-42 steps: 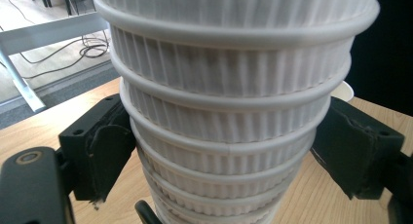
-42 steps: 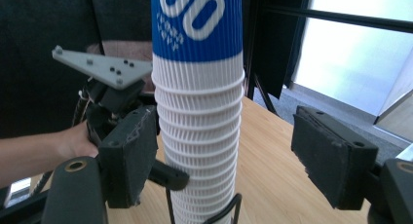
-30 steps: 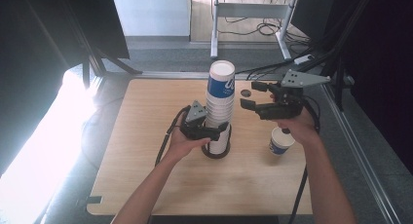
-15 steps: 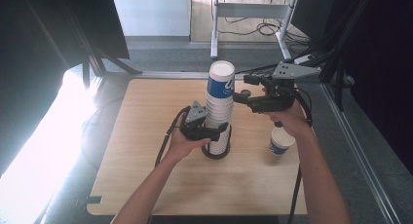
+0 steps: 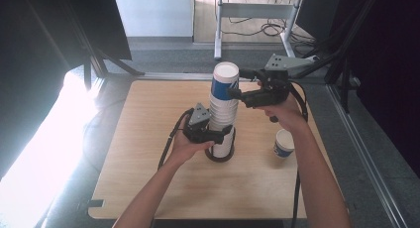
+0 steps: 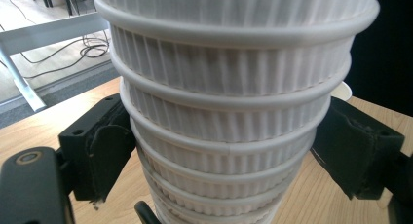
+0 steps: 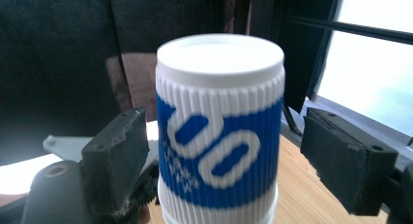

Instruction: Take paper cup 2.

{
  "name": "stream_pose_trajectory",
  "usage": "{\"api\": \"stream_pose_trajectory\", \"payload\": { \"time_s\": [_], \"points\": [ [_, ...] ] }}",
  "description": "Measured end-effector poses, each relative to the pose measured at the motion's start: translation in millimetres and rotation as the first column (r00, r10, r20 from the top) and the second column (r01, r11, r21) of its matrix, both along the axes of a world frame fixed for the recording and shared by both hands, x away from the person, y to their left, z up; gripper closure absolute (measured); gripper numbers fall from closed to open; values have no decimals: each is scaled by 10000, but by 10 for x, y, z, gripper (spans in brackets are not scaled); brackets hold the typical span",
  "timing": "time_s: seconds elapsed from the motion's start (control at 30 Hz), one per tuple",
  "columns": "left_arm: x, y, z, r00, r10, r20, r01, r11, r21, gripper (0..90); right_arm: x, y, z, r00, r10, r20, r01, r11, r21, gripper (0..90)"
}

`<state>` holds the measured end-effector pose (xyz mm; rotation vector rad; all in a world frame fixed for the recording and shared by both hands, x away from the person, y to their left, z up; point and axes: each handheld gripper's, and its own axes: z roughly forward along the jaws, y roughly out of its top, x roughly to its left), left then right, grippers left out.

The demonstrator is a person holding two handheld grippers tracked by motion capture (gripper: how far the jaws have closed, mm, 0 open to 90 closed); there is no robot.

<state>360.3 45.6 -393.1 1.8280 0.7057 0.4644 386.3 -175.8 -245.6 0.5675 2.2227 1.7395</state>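
The top cup [image 7: 220,131] of the stack bore large white characters on its blue band that looked like "00"; smaller print beneath was unreadable.

Tall cup stack [image 5: 222,111] stands mid-table [image 5: 148,183], blocking the straight path between left gripper [image 5: 218,135] and right gripper [image 5: 236,85]. Single cup [image 5: 284,143] sits near the right edge. Table's left half and front strip are open.

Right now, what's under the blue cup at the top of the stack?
Nested white ribbed cups, rims stepped downward to a dark ring base on the table. The blue cup hides its own inside.
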Motion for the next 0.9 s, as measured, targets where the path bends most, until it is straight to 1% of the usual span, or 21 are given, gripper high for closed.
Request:
{"api": "stream_pose_trajectory", "payload": {
  "time_s": [0.07,0.2,0.37,0.5,0.6,0.77,0.9],
  "points": [
    [-2,-2,0,10000,-16,-13,16,10000,-9,132,17,37,15,10000,51,-22,-51,10000,80,174],
    [-6,0,-1,10000,-34,-12,34,10000,-12,132,44,118,31,9999,102,-37,-102,9999,-52,168],
    [-12,-5,0,10000,-26,-14,26,10000,-8,132,78,200,46,9999,156,-63,-157,9999,-67,170],
    [-13,-10,0,10000,-34,-12,34,10000,-7,132,97,250,43,9998,180,-75,-181,9998,-125,193],
    [-14,-7,-1,10000,-40,-11,40,10000,-13,131,109,264,29,9999,127,-64,-127,9998,-126,226],
    [-15,-5,-2,10000,-35,-9,35,10000,-27,132,120,249,44,9998,172,-66,-171,9998,80,255],
    [-14,-7,-1,10000,-35,-24,34,10000,-21,131,111,250,49,10000,85,-19,-85,9999,61,265]
  ]
}}
